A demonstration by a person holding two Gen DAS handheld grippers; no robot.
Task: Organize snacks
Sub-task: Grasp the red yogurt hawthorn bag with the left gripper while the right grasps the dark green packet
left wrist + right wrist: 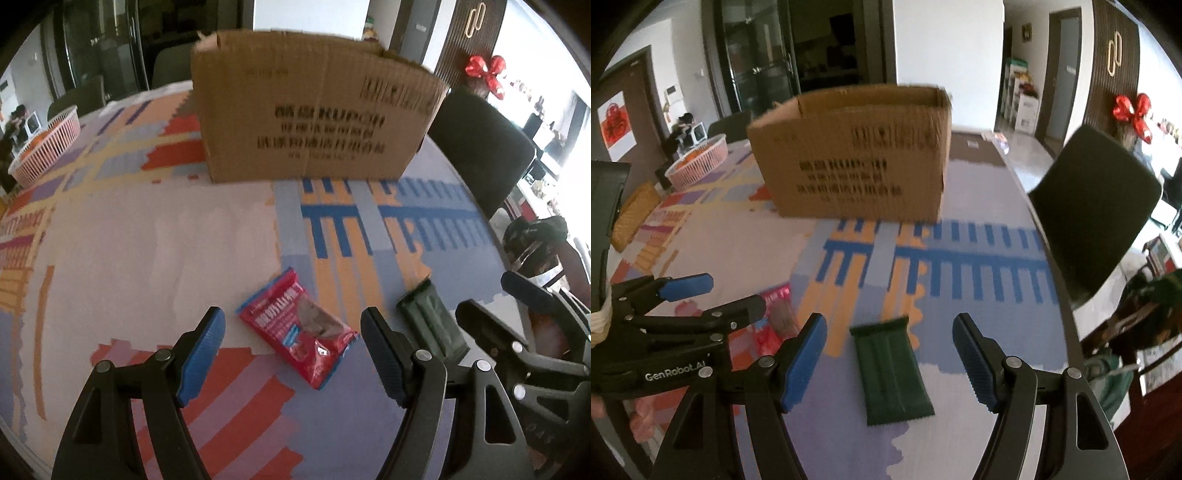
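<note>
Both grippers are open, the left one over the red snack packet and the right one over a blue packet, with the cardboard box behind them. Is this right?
Not quite: the packet under the right gripper is dark green, not blue, as the right wrist view shows. The rest holds: both grippers are open, the left gripper is over the red snack packet, and the cardboard box stands behind.

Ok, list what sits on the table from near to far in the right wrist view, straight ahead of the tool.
Right tool → dark green snack packet → blue-striped patch of the mat → cardboard box.
</note>
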